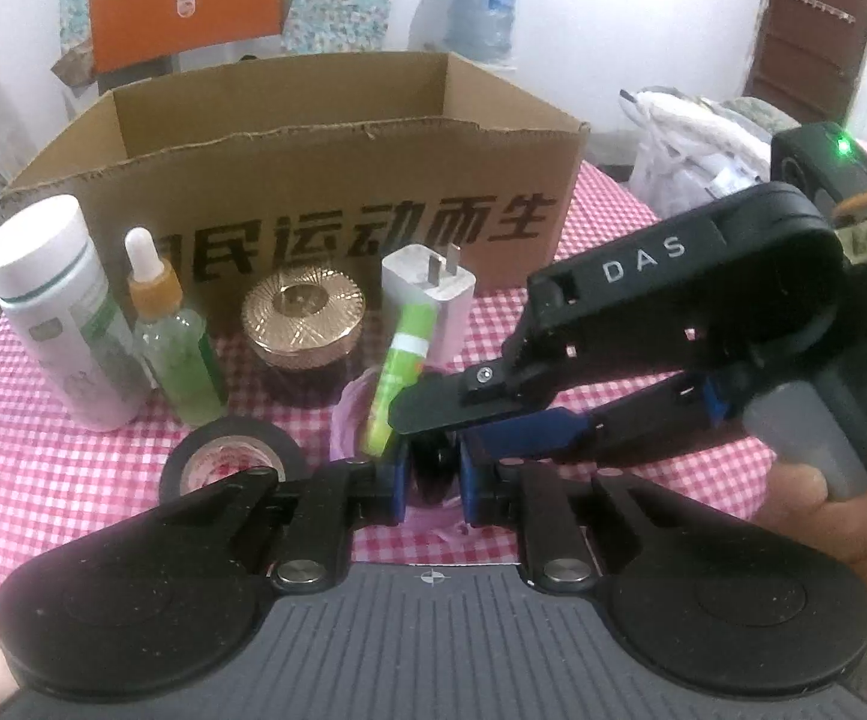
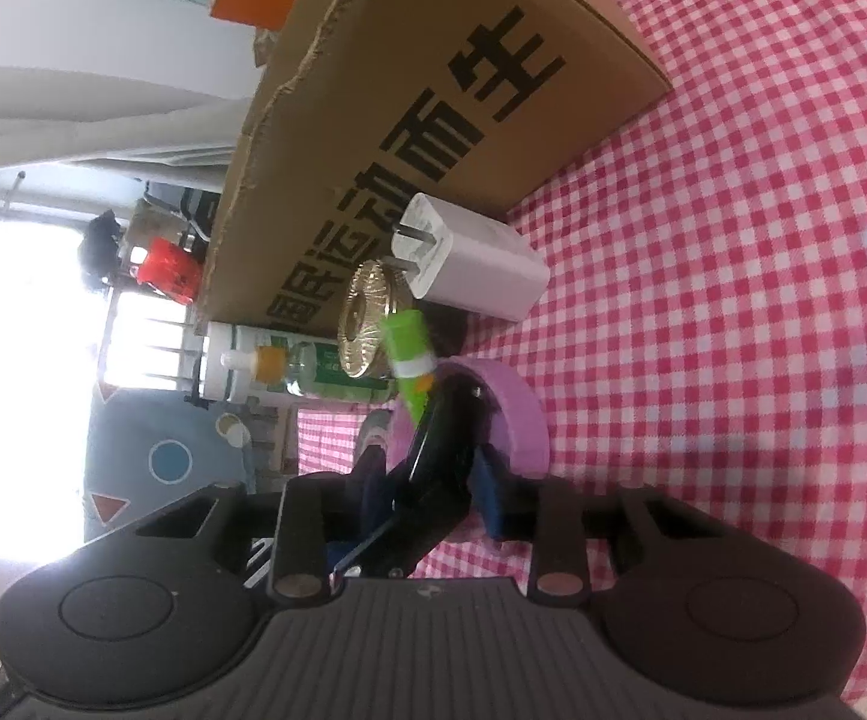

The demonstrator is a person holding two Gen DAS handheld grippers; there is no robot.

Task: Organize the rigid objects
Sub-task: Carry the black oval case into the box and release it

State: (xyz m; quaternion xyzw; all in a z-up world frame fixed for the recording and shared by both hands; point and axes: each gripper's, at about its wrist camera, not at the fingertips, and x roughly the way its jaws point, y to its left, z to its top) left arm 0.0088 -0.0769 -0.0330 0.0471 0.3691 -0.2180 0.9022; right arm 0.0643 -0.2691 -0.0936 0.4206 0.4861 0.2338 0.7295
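On the pink checked cloth stand a white bottle (image 1: 58, 312), a green dropper bottle (image 1: 172, 339), a gold-lidded jar (image 1: 303, 330), a white charger (image 1: 427, 300) and a black tape roll (image 1: 229, 459), in front of an open cardboard box (image 1: 313, 180). My right gripper (image 1: 427, 414) lies turned on its side and is shut on a green tube (image 1: 400, 378), seen also in the right wrist view (image 2: 412, 354). The tube stands over a pink tape roll (image 2: 511, 420). My left gripper (image 1: 430, 474) is closed on a dark round part over the pink roll (image 1: 349, 414).
A white plastic bag (image 1: 697, 150) lies at the table's right back. An orange box (image 1: 187, 6) and a water jug (image 1: 484, 6) stand behind the cardboard box. Checked cloth (image 2: 733, 300) stretches right of the charger (image 2: 475, 258).
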